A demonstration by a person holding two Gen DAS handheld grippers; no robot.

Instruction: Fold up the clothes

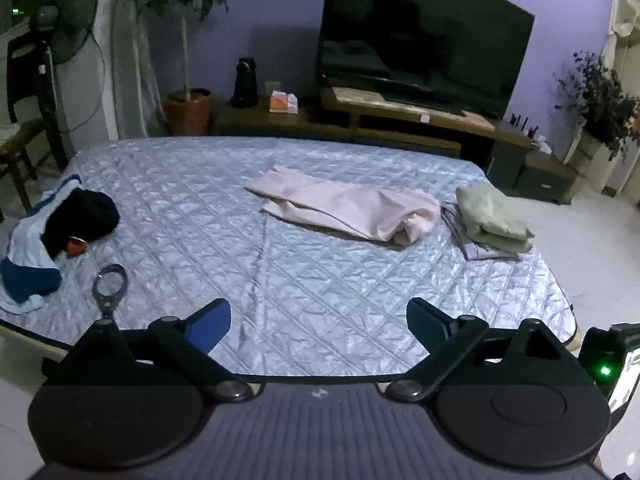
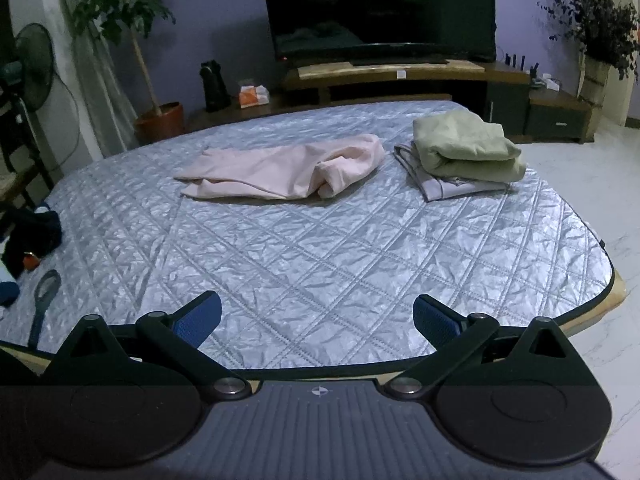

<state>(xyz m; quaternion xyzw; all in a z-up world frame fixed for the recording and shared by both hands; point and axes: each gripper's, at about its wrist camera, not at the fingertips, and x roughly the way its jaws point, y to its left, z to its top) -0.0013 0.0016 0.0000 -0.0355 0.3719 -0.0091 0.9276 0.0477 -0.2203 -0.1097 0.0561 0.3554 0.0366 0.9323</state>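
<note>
Nearest, left gripper spread wide, nothing between the blue-padded fingers, poised over the near edge of the quilted silver mattress cover. Right gripper likewise gaping and empty, fingertips above the same near edge.

Just beyond the left gripper, toward the left side: a magnifying glass lying flat on the cover. Past that, a heap of unfolded clothes: a black garment piled on a blue-and-white garment, with a small orange object tucked at the heap's edge, too dim to identify.

Mid-surface, well apart from both grippers: a pale pink garment, loosely laid lengthwise, one end bunched and rolled over toward the right, not neatly folded. Just beside that bunched end, a folded stack: a light green garment resting on a flat grey garment, near the far right corner.

Beyond the surface: a low wooden TV stand bearing a dark television, a black appliance and an orange tissue box. Farther left, a potted tree and a standing fan; far right, another leafy plant over white tiled floor.
</note>
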